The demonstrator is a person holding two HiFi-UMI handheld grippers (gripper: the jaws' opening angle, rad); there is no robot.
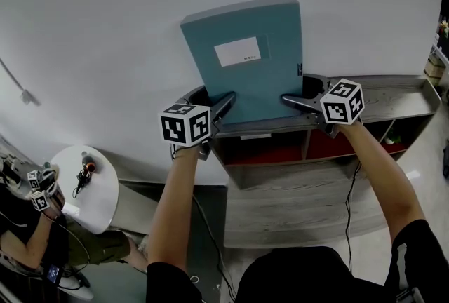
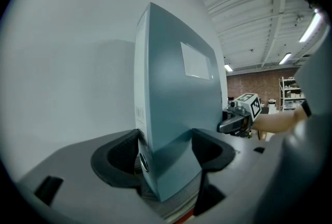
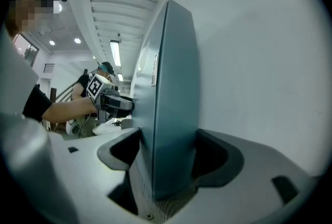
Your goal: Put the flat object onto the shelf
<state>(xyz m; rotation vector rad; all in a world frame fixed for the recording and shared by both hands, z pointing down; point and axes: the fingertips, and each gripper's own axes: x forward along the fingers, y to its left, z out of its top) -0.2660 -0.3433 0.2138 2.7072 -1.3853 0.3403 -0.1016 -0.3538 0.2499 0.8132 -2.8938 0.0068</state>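
Okay, wide look first. A white wall (image 1: 105, 28) runs right behind the grey wooden shelf unit (image 1: 393, 95), whose open compartments below the top board are backed in red. Off the shelf's left end, lower down, there's a white round table (image 1: 105, 196) with a small corded gadget (image 1: 85, 172) on it. Another person (image 1: 28, 224) sits beside it, well clear of me. A black cable (image 1: 349, 203) hangs from my right wrist across the shelf front. Nothing stands between the grippers and the wall.

Now the task piece. The flat teal cardboard folder (image 1: 245, 59) with a white label (image 1: 237, 51) stands upright over the left half of the shelf's top board, broad face to the wall. Its bottom edge is down at the board, though I can't tell if it rests there or touches the wall.

The left gripper (image 1: 226, 102) has the folder's lower left corner. In the left gripper view its jaws stand wide and the folder (image 2: 176, 114) fills the gap, both pads pressed on its faces. The right gripper (image 1: 291, 102) mirrors that at the lower right corner, near the middle of the board. In the right gripper view the folder (image 3: 174, 103) sits clamped between wide-set jaws.
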